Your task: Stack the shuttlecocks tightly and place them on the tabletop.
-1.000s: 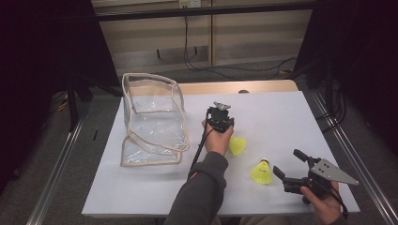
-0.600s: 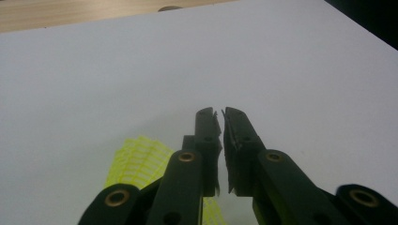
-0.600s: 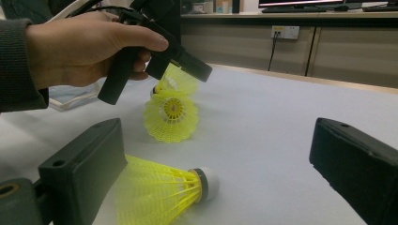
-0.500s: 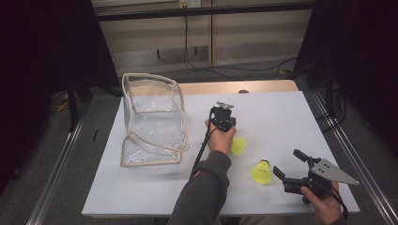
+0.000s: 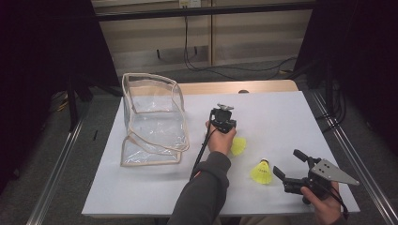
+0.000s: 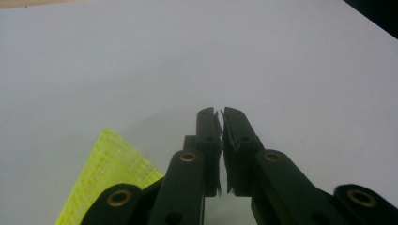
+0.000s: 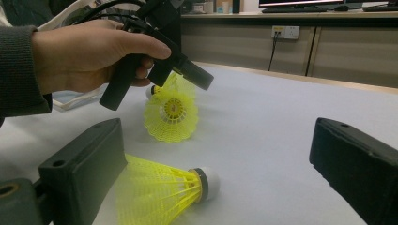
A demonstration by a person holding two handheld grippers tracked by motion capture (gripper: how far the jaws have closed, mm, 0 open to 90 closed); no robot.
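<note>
Two yellow plastic shuttlecocks on white tabletop (image 5: 281, 112), clear pouch (image 5: 152, 122) with beige piping standing open well to the left. Near shuttlecock (image 5: 262, 172) on its side just ahead of right gripper (image 5: 286, 161); far shuttlecock (image 5: 238, 146) also tipped over, directly beneath left gripper (image 6: 221, 115). Left gripper: jaws pressed together, nothing between them, hanging tip-down just above the table, mesh of far shuttlecock beside and behind the jaws rather than in them. Right gripper: jaws spread wide, empty, held low and level, near shuttlecock lying across the gap in the right gripper view but untouched by either pad. Handling, judged from looks: very light, likely to skid or roll in an arc around its cork (image 7: 209, 180) at the slightest nudge. Lattice skirt (image 7: 150, 197) springy and thin, apt to buckle or flip out under a hard squeeze; white cork small, rounded, firmer, somewhat slippery. Best hold probably at the narrow neck where skirt meets cork, or a soft pinch across the skirt rim, with slow closing and both pads arriving together. Risk: one pad landing first and flicking the thing away across the smooth table. No weight to fight on lifting; gentle grip enough.
</note>
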